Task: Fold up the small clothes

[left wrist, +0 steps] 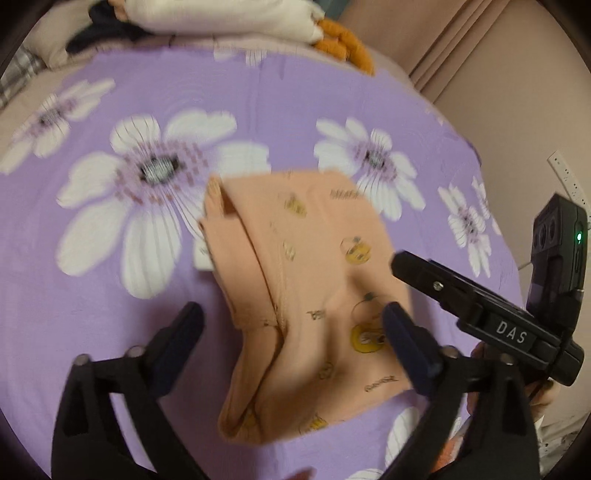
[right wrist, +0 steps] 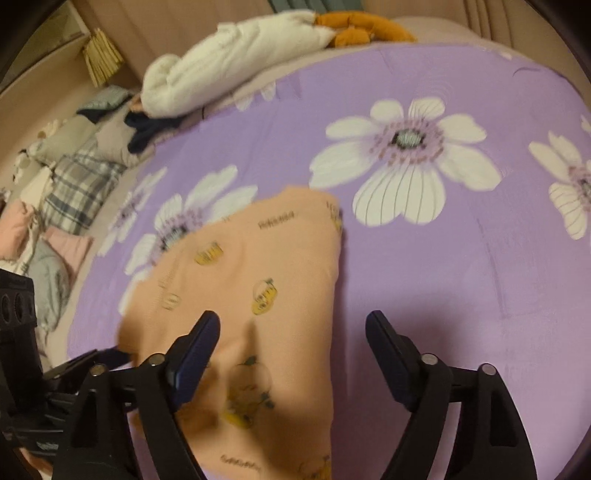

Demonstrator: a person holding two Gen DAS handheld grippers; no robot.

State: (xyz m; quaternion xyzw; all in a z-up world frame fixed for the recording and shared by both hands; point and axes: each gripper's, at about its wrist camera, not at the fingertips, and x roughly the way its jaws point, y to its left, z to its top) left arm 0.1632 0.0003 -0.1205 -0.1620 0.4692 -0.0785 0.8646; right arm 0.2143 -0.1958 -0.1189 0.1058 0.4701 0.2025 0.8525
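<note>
A small peach garment [left wrist: 310, 295] with yellow cartoon prints lies partly folded on the purple flowered sheet [left wrist: 258, 110]. It also shows in the right wrist view [right wrist: 258, 295]. My left gripper [left wrist: 295, 328] is open and empty, its fingers straddling the garment's near part just above it. My right gripper [right wrist: 291, 332] is open and empty over the garment's right edge; its left finger [right wrist: 195, 354] is above the cloth. The right gripper's body [left wrist: 480, 310] shows at the right of the left wrist view.
A white rolled blanket [right wrist: 236, 59] and an orange plush [right wrist: 362, 29] lie at the bed's far edge. Plaid and pink clothes [right wrist: 74, 192] are piled at the left. Beige curtains [left wrist: 480, 55] hang behind the bed.
</note>
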